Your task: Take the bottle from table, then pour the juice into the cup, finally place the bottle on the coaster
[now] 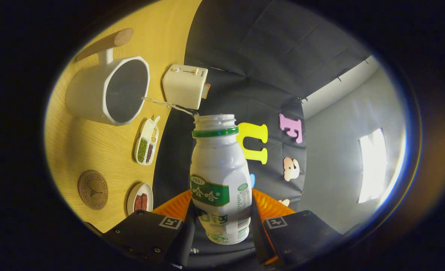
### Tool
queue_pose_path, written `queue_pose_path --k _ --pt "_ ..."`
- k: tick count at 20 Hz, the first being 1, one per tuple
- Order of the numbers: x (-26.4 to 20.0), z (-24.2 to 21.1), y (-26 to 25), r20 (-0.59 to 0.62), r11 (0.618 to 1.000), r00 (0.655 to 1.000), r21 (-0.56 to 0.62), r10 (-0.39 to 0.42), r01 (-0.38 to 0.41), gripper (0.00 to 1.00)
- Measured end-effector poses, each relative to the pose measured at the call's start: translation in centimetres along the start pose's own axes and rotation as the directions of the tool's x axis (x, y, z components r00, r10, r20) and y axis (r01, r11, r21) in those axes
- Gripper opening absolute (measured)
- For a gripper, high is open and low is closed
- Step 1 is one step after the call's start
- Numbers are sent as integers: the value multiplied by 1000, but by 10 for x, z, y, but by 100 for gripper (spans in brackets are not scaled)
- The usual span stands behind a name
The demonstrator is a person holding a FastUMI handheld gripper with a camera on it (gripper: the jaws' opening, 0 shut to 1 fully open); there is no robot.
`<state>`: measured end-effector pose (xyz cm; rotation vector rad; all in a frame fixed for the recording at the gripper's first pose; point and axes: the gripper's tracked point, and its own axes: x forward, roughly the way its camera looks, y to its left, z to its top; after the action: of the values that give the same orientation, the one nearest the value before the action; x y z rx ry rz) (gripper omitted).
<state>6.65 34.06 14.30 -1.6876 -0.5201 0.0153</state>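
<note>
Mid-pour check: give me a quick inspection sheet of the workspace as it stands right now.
Surface: wooden table, seen tilted because the gripper is rotated.
Job's things: open white bottle with a green neck ring, tipped toward the white cup; a thin stream runs from its mouth into the cup. Round brown coaster lies bare, beside the small dishes.
Clutter: divided dish of beans; small dish with red pieces; white toaster beyond the cup.
Gripper: gripper shut on the bottle, fingers pressing its lower body from both sides.
Cables: nothing seen.
Surroundings: black cloth booth wall; grey room wall with a bright window beyond it.
</note>
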Motion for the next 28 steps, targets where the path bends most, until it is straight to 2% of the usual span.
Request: queue_pose_path --k 28 --pt "11 6 -28 47 993 998 -113 -36 41 66"
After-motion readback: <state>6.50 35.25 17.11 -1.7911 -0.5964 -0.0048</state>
